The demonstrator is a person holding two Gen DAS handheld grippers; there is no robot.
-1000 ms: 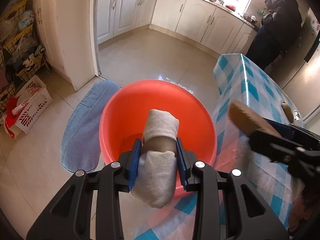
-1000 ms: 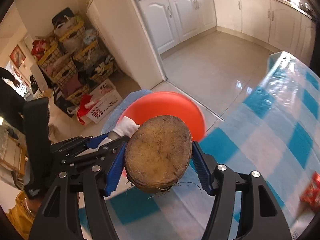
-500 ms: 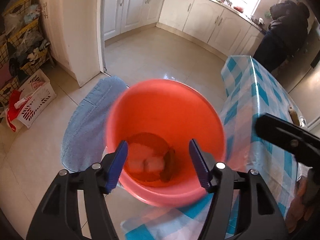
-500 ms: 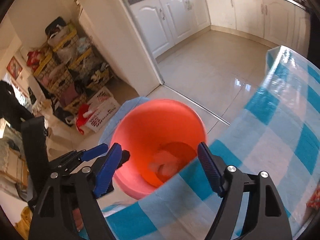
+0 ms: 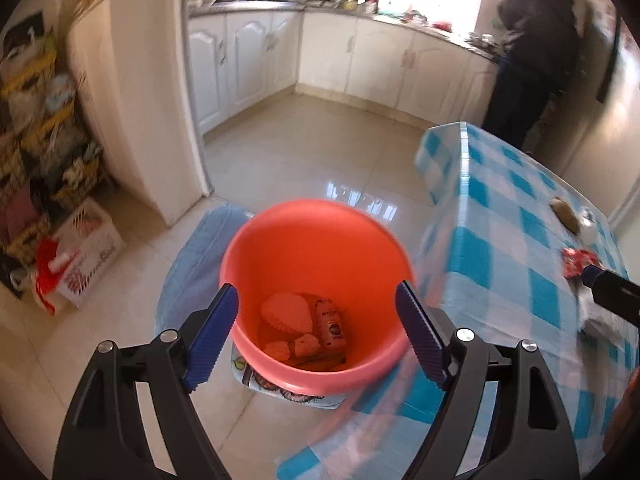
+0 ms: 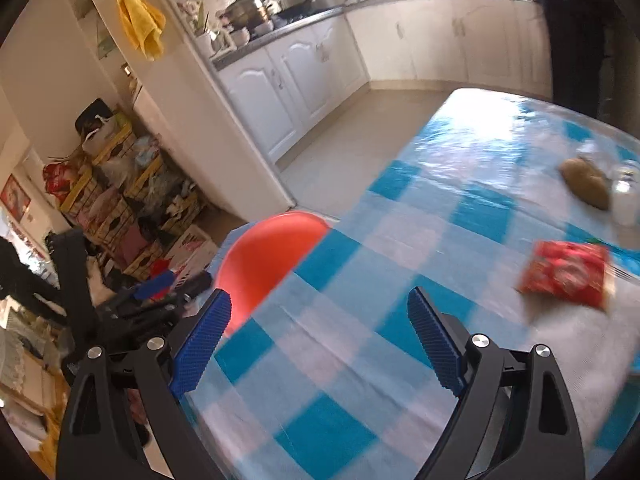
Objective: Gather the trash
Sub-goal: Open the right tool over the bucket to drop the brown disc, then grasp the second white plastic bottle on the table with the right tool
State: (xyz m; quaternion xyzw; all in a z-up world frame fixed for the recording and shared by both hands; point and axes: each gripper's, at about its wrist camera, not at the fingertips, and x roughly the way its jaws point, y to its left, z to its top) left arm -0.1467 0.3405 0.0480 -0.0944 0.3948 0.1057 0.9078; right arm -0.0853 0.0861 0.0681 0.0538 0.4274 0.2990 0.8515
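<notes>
**Both grippers empty over bucket and table**

Cream floor tiles [image 5: 304, 160] and white kitchen cabinets [image 5: 248, 60] fill the left wrist view, with a person in dark clothes [image 5: 532, 60] standing at the far counter. Down on the floor sits an orange bucket [image 5: 320, 240], just beside the hanging edge of a blue-and-white checked tablecloth [image 5: 500, 240] and partly on a blue mat [image 5: 196, 252]. Inside the bucket lie the collected scraps: a crinkled paper cup [image 5: 286, 312], a small printed packet [image 5: 331, 322] and a few pale crumpled bits [image 5: 294, 348]. The left gripper [image 5: 316, 332] hangs above the bucket's near rim, its blue pads spreading wider and nothing caught between them. On the cloth farther off are a brown coconut husk [image 5: 566, 214] and a red snack wrapper [image 5: 578, 262]; the tip of the other gripper pokes in just beside the wrapper.

From the right wrist view, the checked tablecloth [image 6: 400, 248] takes up most of the scene, blurred. The right gripper [image 6: 320, 344] hovers over it, its pads also parting further, with only bare cloth between them. The red snack wrapper [image 6: 566, 276] lies ahead and to the right, clear of the pads. Beyond it rests the coconut husk [image 6: 586, 184], next to a clear jar [image 6: 626, 196]. The orange bucket [image 6: 264, 252] peeks out past the table's left edge. A yellow cloth [image 6: 140, 24] hangs on the wall.
</notes>
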